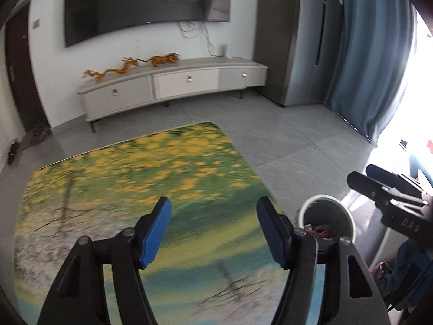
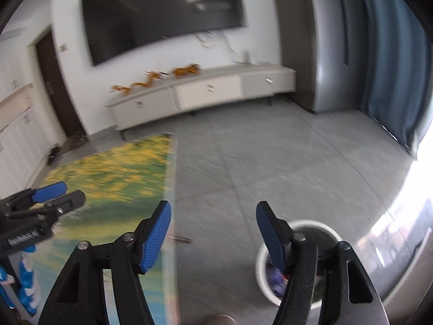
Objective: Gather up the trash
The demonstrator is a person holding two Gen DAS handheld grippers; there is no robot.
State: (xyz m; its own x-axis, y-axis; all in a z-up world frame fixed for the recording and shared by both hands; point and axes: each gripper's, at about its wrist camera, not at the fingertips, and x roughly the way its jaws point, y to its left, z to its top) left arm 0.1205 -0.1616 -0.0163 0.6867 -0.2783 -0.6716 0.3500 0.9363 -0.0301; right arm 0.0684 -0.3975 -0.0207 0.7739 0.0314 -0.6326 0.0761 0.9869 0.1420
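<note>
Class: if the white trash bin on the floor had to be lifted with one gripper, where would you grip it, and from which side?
Grip the white trash bin by its thin rim, from above: one finger inside, one outside. It stands upright with an open top, and its round body looks too wide to span.

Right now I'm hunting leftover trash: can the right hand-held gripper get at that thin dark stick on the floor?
Probably yes. The right hand-held gripper is open and empty, and the stick lies on bare floor beside the mat, with nothing over it. The bin stands off to its right.
</note>
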